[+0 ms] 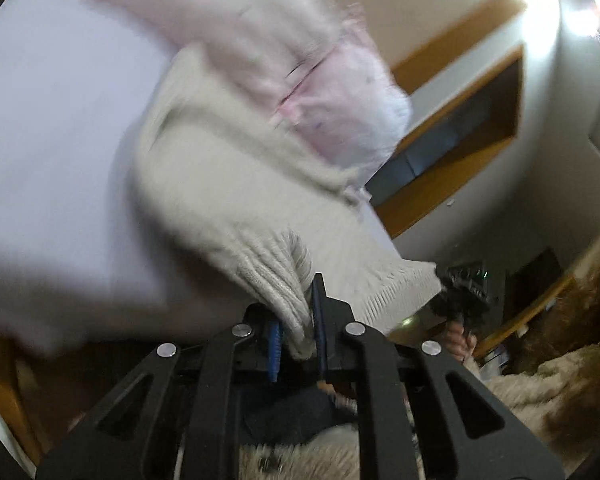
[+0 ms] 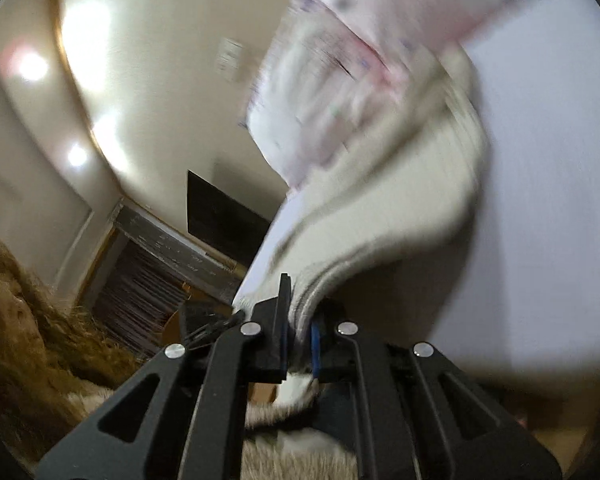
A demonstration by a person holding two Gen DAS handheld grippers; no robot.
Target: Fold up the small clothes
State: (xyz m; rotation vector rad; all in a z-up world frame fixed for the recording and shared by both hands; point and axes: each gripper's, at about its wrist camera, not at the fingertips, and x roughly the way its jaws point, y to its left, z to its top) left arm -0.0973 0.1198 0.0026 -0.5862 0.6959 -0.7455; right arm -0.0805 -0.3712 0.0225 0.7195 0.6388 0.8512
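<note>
A cream knit garment [image 1: 228, 184] with a ribbed hem lies over a white table [image 1: 52, 128]. My left gripper [image 1: 300, 320] is shut on its ribbed edge. The right gripper [image 1: 466, 284] shows at the garment's other corner in the left wrist view. In the right wrist view my right gripper [image 2: 298, 320] is shut on the same cream garment [image 2: 400, 200], lifting its edge. A pale pink patterned cloth [image 1: 300, 60] lies beyond the cream one; it also shows in the right wrist view [image 2: 340, 80]. Both views are motion-blurred.
The white table [image 2: 540, 160] fills the right of the right wrist view. A wooden wall niche [image 1: 460, 136], white walls and a dark screen [image 2: 224, 212] lie behind. A furry cream rug or coat [image 1: 540, 392] and brown fur [image 2: 28, 312] lie below the grippers.
</note>
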